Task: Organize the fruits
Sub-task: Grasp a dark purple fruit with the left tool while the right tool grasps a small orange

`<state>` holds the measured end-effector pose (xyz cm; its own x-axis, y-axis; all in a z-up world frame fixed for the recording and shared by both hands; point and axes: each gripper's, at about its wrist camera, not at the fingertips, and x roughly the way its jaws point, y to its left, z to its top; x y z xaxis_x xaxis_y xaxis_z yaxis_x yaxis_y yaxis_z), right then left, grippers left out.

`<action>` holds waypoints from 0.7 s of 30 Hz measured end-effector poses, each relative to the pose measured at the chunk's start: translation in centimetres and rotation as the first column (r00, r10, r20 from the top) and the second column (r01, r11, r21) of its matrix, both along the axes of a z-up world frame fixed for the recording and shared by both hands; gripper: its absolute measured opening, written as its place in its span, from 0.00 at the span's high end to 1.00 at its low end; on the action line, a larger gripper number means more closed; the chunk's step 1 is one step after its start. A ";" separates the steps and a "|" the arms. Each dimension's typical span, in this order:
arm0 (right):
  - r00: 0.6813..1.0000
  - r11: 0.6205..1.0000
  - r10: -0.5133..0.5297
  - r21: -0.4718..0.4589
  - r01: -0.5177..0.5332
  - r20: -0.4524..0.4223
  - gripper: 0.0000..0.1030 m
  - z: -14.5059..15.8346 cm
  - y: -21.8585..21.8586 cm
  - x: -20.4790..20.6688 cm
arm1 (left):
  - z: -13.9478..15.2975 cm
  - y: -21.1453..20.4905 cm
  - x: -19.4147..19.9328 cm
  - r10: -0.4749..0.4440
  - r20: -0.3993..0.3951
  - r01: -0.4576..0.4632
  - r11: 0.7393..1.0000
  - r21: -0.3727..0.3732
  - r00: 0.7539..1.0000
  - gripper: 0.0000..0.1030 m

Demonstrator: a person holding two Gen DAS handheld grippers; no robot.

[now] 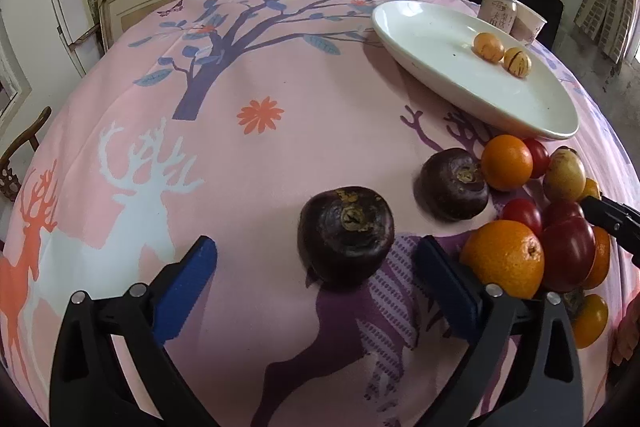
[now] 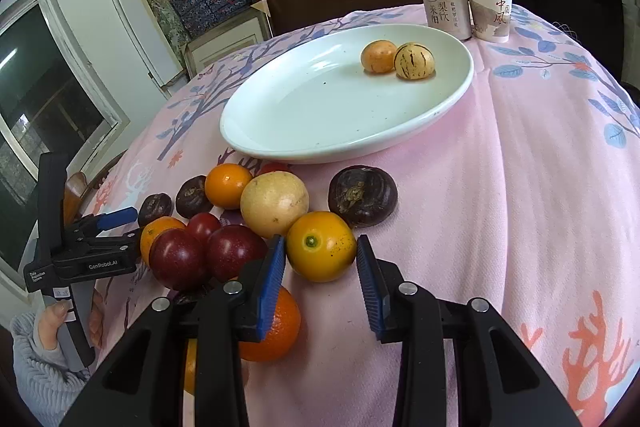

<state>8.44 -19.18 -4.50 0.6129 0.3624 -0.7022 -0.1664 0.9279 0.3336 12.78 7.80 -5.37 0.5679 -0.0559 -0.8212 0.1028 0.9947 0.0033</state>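
Note:
A white plate (image 2: pixel 280 135) holds two small striped yellow fruits (image 2: pixel 414 61); it also shows in the left wrist view (image 1: pixel 424 39). Loose fruit lies in front of it on the pink cloth. My left gripper (image 1: pixel 316 259) is open, its blue pads on either side of a dark purple fruit (image 1: pixel 346 233), apart from it. A second dark fruit (image 1: pixel 454 183) and oranges (image 1: pixel 506 255) lie to its right. My right gripper (image 2: pixel 322 267) is open around a yellow-orange citrus (image 2: pixel 320 245), with no clear contact. Red plums (image 2: pixel 178 257) and a pale round fruit (image 2: pixel 274 203) sit to its left.
A drink can (image 2: pixel 446 7) and a paper cup (image 2: pixel 490 9) stand behind the plate. Another dark fruit (image 2: pixel 362 195) lies right of the pile. The left gripper's body (image 2: pixel 80 259) is at the left edge of the right wrist view. Shelves and boxes stand beyond the table.

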 end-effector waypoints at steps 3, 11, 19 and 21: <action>1.000 1.000 -0.003 0.006 0.003 -0.002 0.64 0.0 -0.1 0.0 | 0.4 -0.5 -0.3 -0.029 0.033 0.029 1.000 0.005 0.999 0.31; 1.000 1.000 -0.010 0.007 0.010 0.004 0.64 0.0 -0.3 -0.2 | 0.7 -1.0 -0.1 -0.058 0.061 0.059 0.998 -0.017 0.996 0.59; 0.998 0.998 -0.041 0.040 0.039 0.041 0.64 0.9 -1.5 -0.9 | 2.0 -1.0 -2.1 -0.080 0.102 0.087 0.994 -0.072 0.992 0.59; 0.996 0.997 -0.052 0.059 0.047 0.079 0.64 1.8 -2.0 -1.4 | 3.3 -1.1 -2.6 -0.082 0.140 0.094 0.992 -0.083 0.987 0.59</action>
